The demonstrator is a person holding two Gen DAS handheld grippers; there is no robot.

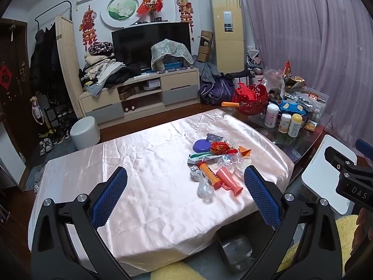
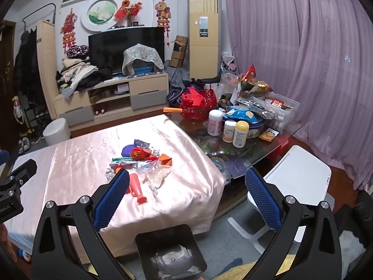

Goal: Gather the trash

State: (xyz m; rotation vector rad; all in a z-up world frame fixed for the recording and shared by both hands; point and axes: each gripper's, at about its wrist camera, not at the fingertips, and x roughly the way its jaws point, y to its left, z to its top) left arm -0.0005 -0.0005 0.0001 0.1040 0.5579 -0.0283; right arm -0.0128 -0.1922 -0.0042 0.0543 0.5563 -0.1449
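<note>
Black bin (image 2: 170, 249) on floor, looks empty. Trash pile (image 2: 139, 163) on pink surface (image 2: 70, 163): wrappers, tubes, purple lid. Left gripper (image 1: 185, 196) & right gripper (image 2: 187, 197) both wide open, holding nothing.

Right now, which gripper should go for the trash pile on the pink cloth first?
Probably the left gripper: its open fingers already frame the trash pile. The right gripper, also open, sits off the pile's right, over the table edge.

From where I steer, the only lettering I can read is "DAS", pale on the black body of the right gripper (image 1: 356, 186), out past my left tongs' right finger. A red square sign (image 1: 5, 77) on the dark door, far left beyond the left finger, bears one character I cannot make out. The bottle labels are too small.
</note>
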